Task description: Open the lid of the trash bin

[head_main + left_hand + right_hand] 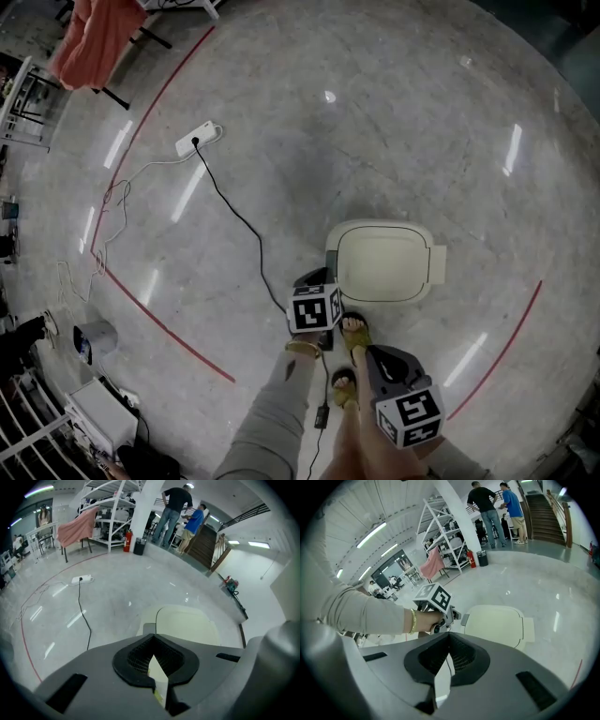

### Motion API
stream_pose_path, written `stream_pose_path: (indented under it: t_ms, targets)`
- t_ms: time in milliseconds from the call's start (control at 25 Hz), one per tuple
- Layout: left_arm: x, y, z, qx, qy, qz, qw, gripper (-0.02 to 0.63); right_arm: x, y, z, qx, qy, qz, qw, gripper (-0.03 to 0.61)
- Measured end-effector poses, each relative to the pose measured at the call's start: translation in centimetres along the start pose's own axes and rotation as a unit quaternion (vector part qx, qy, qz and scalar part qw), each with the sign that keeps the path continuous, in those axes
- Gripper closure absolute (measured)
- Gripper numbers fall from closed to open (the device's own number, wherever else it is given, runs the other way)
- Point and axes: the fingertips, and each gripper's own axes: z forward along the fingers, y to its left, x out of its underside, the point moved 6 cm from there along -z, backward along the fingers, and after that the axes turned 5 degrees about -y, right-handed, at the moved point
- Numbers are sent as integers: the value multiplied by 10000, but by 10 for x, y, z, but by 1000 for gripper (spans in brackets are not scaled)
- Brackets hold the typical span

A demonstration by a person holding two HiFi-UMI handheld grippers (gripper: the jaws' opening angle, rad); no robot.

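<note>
Hovering left gripper [319,279] at near-left edge of trash bin [384,264], lid down | bin on floor [309,131] just ahead-right | left jaws together, empty | right gripper [380,358] farther back, likewise closed
</note>
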Motion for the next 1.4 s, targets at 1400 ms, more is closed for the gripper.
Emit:
stream_pose_path:
  t_ms: [1400]
  targets:
    - [20, -16, -32, -385, 335, 177, 9985, 610, 0, 3, -23, 455, -336, 221, 9982, 580]
